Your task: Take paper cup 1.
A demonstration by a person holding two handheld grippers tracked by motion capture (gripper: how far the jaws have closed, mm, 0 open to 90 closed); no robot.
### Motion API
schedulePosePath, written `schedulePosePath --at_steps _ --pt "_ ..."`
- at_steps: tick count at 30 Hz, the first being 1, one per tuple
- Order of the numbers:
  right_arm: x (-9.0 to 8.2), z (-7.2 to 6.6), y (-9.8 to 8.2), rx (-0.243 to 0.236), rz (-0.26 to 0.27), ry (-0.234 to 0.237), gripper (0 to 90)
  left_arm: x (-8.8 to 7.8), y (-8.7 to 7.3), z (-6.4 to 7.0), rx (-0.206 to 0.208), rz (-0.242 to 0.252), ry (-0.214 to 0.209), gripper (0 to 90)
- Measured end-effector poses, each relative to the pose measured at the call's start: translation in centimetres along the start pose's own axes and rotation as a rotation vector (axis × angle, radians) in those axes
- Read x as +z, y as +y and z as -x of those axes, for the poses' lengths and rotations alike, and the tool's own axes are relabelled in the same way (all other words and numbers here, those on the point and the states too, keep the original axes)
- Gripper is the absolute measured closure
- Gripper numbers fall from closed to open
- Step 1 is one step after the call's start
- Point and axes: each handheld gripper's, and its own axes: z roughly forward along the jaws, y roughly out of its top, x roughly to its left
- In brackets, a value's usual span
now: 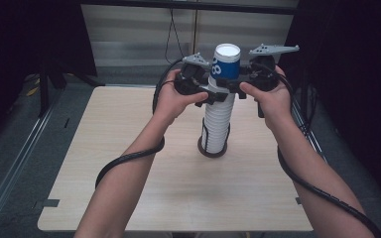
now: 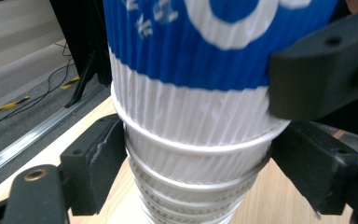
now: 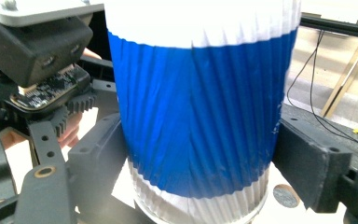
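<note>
Blue cup (image 1: 226, 62) tops the stack (image 1: 216, 124), right tool (image 1: 239, 85) gripping it, left tool (image 1: 213, 94) clasping the stack beneath.

Bare forearms, black tools (image 1: 206, 87) with grey three-cornered plates (image 1: 274, 49), thick black cables (image 1: 129, 158) trailing

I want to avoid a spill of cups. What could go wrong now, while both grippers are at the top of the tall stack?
1. The cup stack is tall on a small base; a sideways pull may tip it.
2. The left gripper sits at the white cups' rims, so several might lift with the blue cup.
3. The right gripper might dent the blue cup.
</note>
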Motion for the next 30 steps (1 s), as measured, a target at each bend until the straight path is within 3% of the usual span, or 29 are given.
schedulePosePath --at_steps 3,15,30 --pt "-0.2 0.0 0.2 0.003 0.005 0.002 21.4 0.0 -0.1 0.0 -0.023 0.002 -0.006 18.5" --pt "-0.8 -0.1 0.6 0.018 0.062 -0.003 22.7 0.1 -0.1 0.1 -0.023 0.002 -0.007 18.5" --pt "-1.2 0.0 1.0 0.027 0.074 0.004 22.9 0.2 -0.3 0.2 -0.023 0.017 -0.006 18.4"
